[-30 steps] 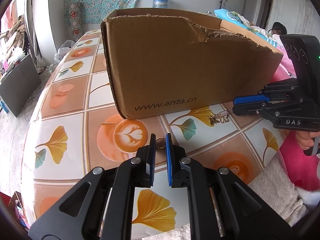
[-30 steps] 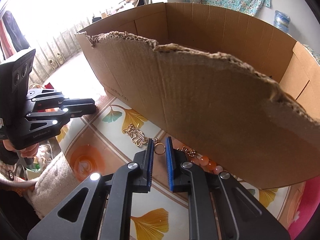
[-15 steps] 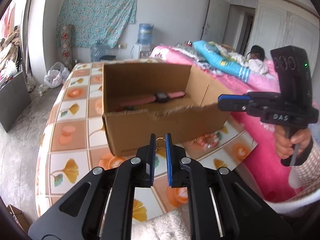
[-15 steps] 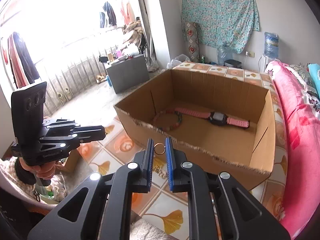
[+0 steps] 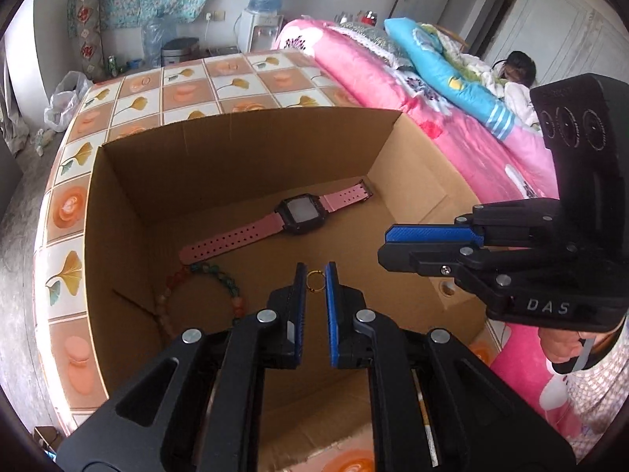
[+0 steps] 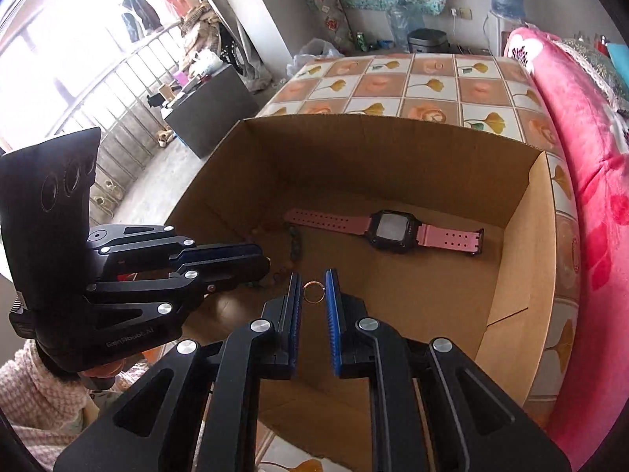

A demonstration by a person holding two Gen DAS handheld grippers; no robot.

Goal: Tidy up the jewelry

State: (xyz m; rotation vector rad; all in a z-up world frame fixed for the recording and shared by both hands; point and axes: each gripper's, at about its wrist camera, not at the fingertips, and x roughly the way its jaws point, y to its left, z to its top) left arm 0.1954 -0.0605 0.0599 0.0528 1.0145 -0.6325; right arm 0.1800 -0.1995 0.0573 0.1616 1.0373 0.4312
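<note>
My left gripper [image 5: 315, 281] is shut on a small gold ring [image 5: 315, 280] and holds it above the inside of the open cardboard box [image 5: 243, 149]. My right gripper [image 6: 313, 290] is shut on another small gold ring [image 6: 313, 292], also above the box [image 6: 519, 259]. On the box floor lie a pink-strapped watch [image 5: 287, 220] and a beaded bracelet [image 5: 188, 295]. The watch [image 6: 387, 228] also shows in the right wrist view, with the bracelet [image 6: 295, 244] partly hidden behind the left gripper [image 6: 259, 259]. The right gripper [image 5: 387, 247] shows from the side in the left wrist view.
The box stands on a table with a tiled flower-pattern cover [image 5: 67, 212]. A pink bed [image 5: 452, 126] with a person lying on it runs along the right. A water dispenser [image 5: 261, 19] and bags stand by the far wall.
Both grippers have risen from the table in front of the box and moved forward over it, each still holding its ring. The view now looks down into the box.
</note>
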